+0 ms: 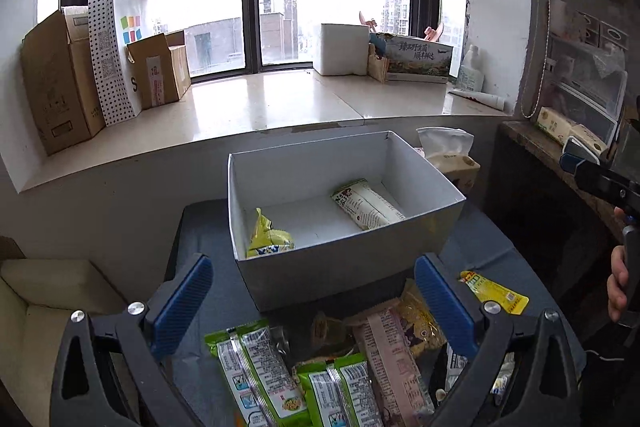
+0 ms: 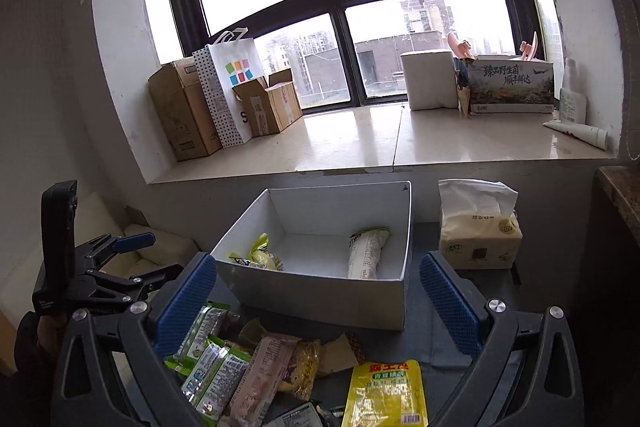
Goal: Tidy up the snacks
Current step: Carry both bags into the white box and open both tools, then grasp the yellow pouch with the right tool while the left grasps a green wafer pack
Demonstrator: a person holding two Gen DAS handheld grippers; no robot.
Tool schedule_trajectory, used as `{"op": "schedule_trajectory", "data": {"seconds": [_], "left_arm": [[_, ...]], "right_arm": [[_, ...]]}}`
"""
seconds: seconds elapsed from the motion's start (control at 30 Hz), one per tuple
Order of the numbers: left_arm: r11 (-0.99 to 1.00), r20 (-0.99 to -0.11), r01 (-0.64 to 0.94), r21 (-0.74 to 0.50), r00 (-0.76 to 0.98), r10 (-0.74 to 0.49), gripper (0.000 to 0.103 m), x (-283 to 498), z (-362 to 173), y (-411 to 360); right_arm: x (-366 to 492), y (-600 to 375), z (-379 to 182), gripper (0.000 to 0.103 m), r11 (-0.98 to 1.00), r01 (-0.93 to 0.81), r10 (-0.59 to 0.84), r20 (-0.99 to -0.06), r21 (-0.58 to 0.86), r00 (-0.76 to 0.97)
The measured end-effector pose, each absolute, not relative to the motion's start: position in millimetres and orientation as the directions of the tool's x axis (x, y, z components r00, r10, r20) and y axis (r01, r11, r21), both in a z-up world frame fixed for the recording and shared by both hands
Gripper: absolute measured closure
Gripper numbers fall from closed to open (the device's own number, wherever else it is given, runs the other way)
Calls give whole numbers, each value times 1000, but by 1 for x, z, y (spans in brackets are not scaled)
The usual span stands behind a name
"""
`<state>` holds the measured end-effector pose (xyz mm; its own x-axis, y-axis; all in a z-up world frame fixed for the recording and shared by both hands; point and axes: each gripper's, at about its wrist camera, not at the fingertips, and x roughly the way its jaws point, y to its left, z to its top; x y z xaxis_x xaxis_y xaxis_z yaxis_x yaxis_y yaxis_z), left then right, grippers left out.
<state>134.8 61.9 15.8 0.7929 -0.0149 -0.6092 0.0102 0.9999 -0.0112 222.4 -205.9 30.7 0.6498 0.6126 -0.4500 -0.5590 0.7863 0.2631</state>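
Room: a wide dark-framed window over a pale sill (image 2: 360, 135), with cardboard boxes (image 2: 180, 111) and a dotted paper bag (image 2: 228, 87) at its left and a printed carton (image 2: 512, 87) at its right.
Surface: a dark grey table (image 2: 420, 339) below the sill carries everything for the task.
Left gripper (image 1: 314, 303): jaws spread wide, nothing between the pads, hanging over the near heap.
Green packets (image 1: 256, 363): at the left of the loose pile, overlapping; a wide grab could likely pinch two at once.
Pink wrapper (image 1: 384, 351): lies across the pile; lifting it may drag neighbours off the table edge.
White box (image 2: 320, 291): open-topped, just behind the pile, already holding a yellow-green packet (image 2: 260, 257) at left and a long white packet (image 2: 366, 251) at right.
Right gripper (image 2: 318, 301): jaws also wide apart and empty, near the box's front wall, which a low approach could probably shove back.
Yellow pouch (image 2: 386, 393): flat and glossy, so it may slip from the pads.
Tissue pack (image 2: 478, 227): just right of the box, easily knocked.
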Motion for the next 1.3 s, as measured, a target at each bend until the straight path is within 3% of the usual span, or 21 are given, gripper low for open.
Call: {"op": "schedule_trajectory", "data": {"seconds": [0.17, 0.4, 0.53, 0.7, 0.87, 1.13, 1.2, 1.3], "left_arm": [[1000, -617, -13, -19, 787, -1, 0, 70, -16, 47], [991, -664, -43, -127, 746, -53, 0, 27, -52, 43], [990, -673, -60, -127, 739, -41, 0, 25, -57, 47], [986, -673, -60, -154, 737, -60, 0, 26, -60, 51], [990, -673, -45, -130, 737, -55, 0, 24, -61, 47], [989, -677, -38, -143, 733, -69, 0, 23, -67, 47], [989, -676, -41, -144, 734, -68, 0, 23, -67, 49], [987, -680, -48, -152, 730, -69, 0, 23, -69, 51]], "right_arm": [[163, -239, -2, 0, 818, -506, 574, -436, 272, 693], [131, -239, -63, 0, 904, -409, 406, -559, 127, 723], [151, -228, -76, 0, 909, -412, 357, -641, 69, 680], [202, -203, -92, 0, 869, -481, 393, -748, 113, 535], [262, -173, -114, 0, 859, -511, 270, -861, 13, 432], [315, -162, -156, 0, 854, -512, 225, -954, 96, 197], [317, -163, -165, 18, 851, -506, 244, -959, 140, 144], [313, -164, -166, 23, 850, -505, 258, -955, 151, 149]]}}
